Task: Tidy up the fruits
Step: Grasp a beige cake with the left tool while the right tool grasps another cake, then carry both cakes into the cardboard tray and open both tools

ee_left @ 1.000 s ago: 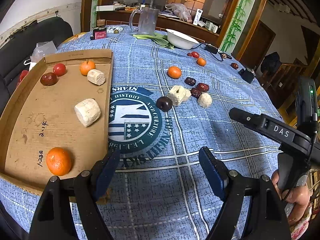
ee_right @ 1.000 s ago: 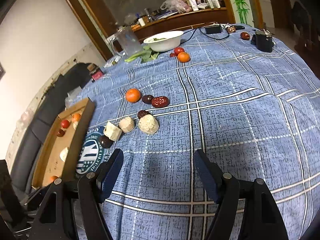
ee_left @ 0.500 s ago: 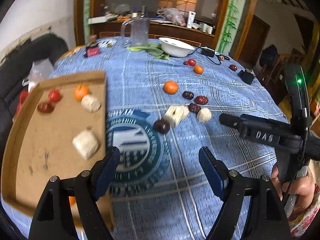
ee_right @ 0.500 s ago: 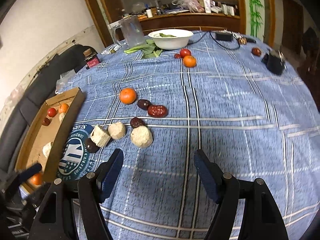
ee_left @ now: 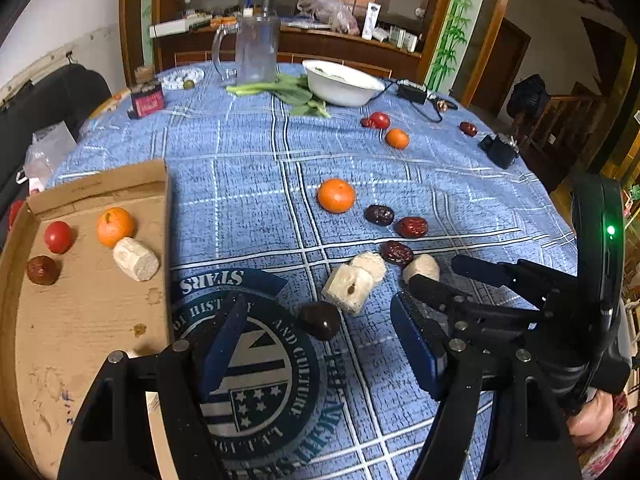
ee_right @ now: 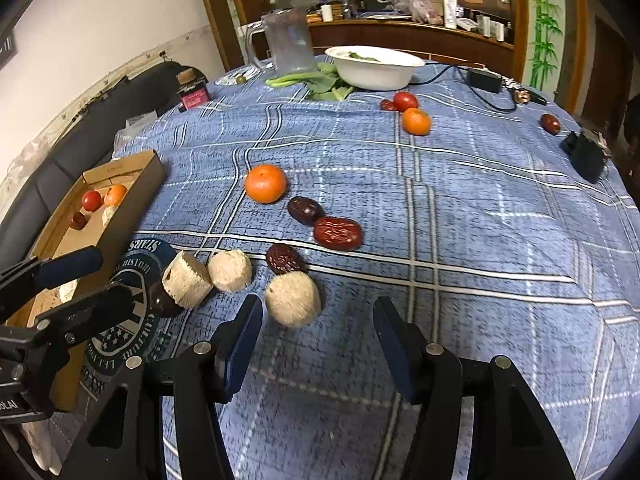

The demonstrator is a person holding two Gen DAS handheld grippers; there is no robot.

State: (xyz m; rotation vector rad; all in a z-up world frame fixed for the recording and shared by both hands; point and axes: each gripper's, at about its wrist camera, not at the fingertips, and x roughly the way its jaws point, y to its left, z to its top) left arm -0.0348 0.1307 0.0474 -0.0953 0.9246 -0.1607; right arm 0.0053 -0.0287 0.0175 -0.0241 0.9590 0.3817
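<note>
Both grippers are hovering over the loose fruit cluster, apparently lining up picks for the cardboard tray (ee_left: 100,184), which is holding several sorted pieces. Left gripper (ee_left: 316,340): jaws wide, empty, bracketing the dark date (ee_left: 320,320). Right gripper (ee_right: 316,340): wide, empty, nearest the pale chunk (ee_right: 292,298).

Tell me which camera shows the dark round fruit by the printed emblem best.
Left wrist: the dark round fruit lies unobstructed between its open fingers. In the right wrist view it is half hidden behind a pale chunk.
</note>
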